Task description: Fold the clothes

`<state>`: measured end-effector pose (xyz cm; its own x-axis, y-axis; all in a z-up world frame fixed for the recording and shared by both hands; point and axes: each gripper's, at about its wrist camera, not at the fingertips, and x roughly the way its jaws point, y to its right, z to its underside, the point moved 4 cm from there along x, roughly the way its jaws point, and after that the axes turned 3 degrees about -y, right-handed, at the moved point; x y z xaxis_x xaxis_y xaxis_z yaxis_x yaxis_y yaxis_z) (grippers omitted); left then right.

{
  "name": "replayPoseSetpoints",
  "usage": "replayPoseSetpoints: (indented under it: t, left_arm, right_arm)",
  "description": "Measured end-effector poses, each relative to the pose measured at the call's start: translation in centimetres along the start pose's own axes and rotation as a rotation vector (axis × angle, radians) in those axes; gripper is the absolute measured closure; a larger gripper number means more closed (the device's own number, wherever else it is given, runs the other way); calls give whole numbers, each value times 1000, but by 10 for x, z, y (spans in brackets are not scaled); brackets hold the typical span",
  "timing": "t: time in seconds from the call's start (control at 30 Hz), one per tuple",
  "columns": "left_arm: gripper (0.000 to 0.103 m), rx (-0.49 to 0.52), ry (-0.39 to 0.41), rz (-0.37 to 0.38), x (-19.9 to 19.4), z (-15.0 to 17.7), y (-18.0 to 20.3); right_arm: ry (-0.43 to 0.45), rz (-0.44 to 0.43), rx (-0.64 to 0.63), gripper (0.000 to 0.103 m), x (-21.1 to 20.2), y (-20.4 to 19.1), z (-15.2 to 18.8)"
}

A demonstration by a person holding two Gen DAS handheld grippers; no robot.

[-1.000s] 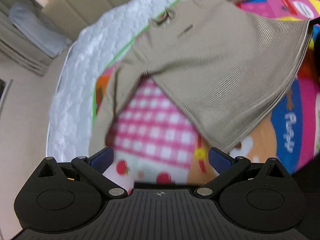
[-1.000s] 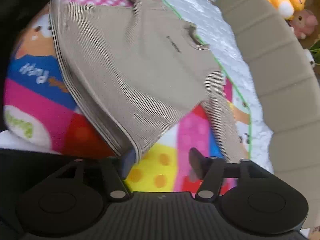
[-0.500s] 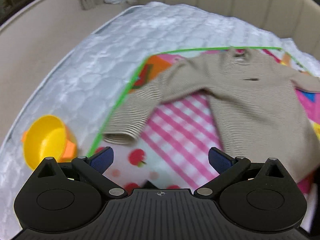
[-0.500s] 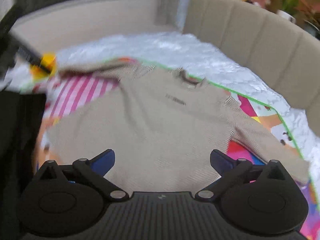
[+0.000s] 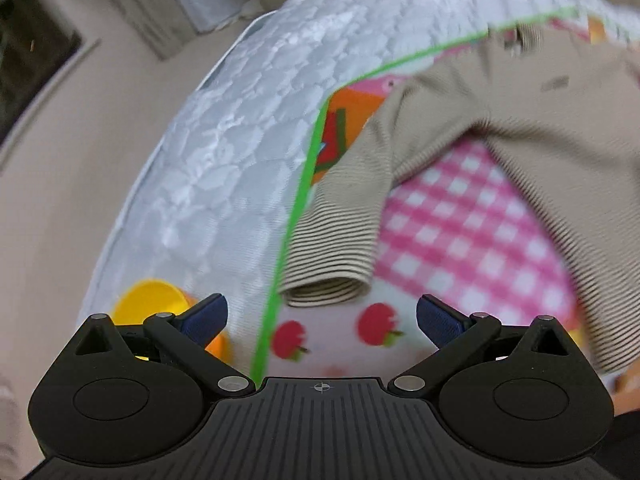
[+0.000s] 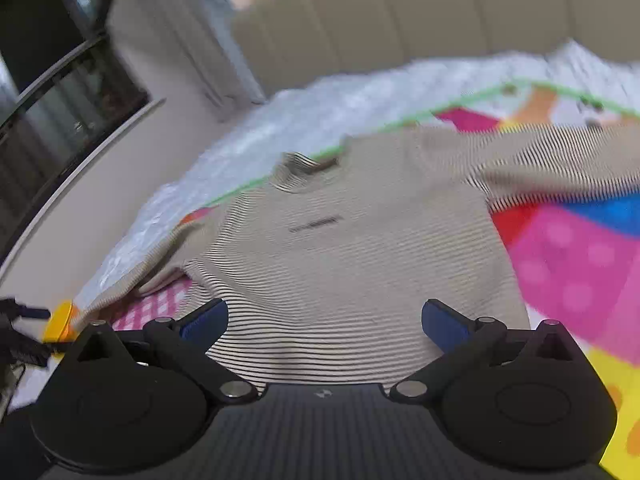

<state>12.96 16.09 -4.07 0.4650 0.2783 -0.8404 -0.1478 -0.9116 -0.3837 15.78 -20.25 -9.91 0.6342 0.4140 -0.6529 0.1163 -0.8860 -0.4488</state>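
A beige striped sweater (image 6: 340,248) lies spread face up on a colourful play mat (image 6: 568,264), collar toward the headboard. In the left wrist view its left sleeve (image 5: 352,208) bends down toward me, and the cuff (image 5: 324,292) ends just beyond my left gripper (image 5: 320,320), which is open and holds nothing. My right gripper (image 6: 322,322) is open over the sweater's lower body, nothing between its fingers. The sweater's other sleeve (image 6: 560,160) stretches to the right.
The mat (image 5: 460,240) covers a white quilted mattress (image 5: 224,168) with a green border line. A yellow toy cup (image 5: 152,308) sits on the mattress behind my left finger and shows as a yellow toy cup (image 6: 60,320) at left. A beige padded headboard (image 6: 440,20) stands behind.
Both grippers have let go of the sweater hem and stand open. The left gripper swung left and closer to the sleeve cuff. The right view turned left over the sweater body.
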Motion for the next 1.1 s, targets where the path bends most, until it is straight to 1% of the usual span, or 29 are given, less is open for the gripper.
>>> replayPoseSetpoints:
  t: [0.03,0.07,0.1,0.13,0.17,0.2,0.27,0.3,0.33,0.37,0.4,0.43,0.5,0.57,0.63,0.7,0.77,0.8,0.83,0.87,0.9,0.93,0.97,1.0,1.07,1.1]
  left_arm:
    - [4,33,5,-20,6,-3,3]
    - [10,69,11,-39,13,-8,7]
    - [30,92,13,-54,19,-13,9]
    - [43,97,7,-62,25,-19,7]
    - [43,78,4,-75,31,-27,-1]
    - [42,39,14,-116,35,-36,-16]
    - [32,-63,39,-223,41,-52,-53]
    - [23,-141,49,-274,42,-58,-76]
    - [20,-232,52,-299,41,-60,-98]
    - [20,-326,51,-313,40,-62,-120]
    - [20,-408,50,-300,39,-60,-137]
    - [17,-479,50,-270,38,-57,-149]
    - [15,-589,45,-176,39,-46,-159]
    - [15,-664,26,-68,43,-36,-153]
    - [15,-719,8,47,49,-30,-136]
    - [16,-765,6,157,50,-32,-110]
    - [15,-828,42,238,46,-41,-79]
    - [15,-869,65,276,44,-47,-62]
    - [15,-909,89,313,41,-52,-45]
    - [13,-950,112,351,38,-58,-29]
    - [13,-974,125,400,37,-63,-10]
    - [13,-990,132,455,36,-67,8]
    - [13,-967,136,506,35,-71,28]
    - [13,-939,134,528,37,-72,37]
    - [15,-894,124,547,43,-72,44]
    - [20,-871,119,556,46,-72,47]
  right_arm:
    - [-7,3,21,0,2,4,-1]
    - [-11,5,37,0,4,7,-1]
    - [-13,8,46,0,4,8,-1]
    - [-13,11,51,0,5,10,0]
    - [-11,14,51,0,4,10,0]
    - [-9,16,49,0,4,10,1]
    - [-13,20,43,0,5,10,1]
    - [-20,24,36,0,7,9,2]
    - [-26,29,28,0,9,8,2]
    - [-33,34,18,0,11,7,3]
    - [-40,40,8,0,13,6,3]
    - [-46,44,-3,0,14,5,4]
    - [-55,46,-21,0,16,2,4]
    - [-62,43,-26,0,18,1,4]
    - [-59,46,-20,0,17,2,5]
    - [-46,45,-22,0,14,2,4]
    - [6,29,-58,0,6,-4,-2]
    - [37,29,-116,1,3,-11,-6]
    - [58,52,-205,6,5,-21,-12]
    - [67,86,-302,21,11,-32,-19]
    - [70,111,-382,29,18,-41,-26]
    - [63,119,-435,41,28,-50,-35]
    - [53,116,-469,46,40,-58,-46]
    - [47,108,-487,46,51,-65,-56]
    - [39,90,-522,46,74,-78,-77]
    - [34,84,-529,46,87,-83,-86]
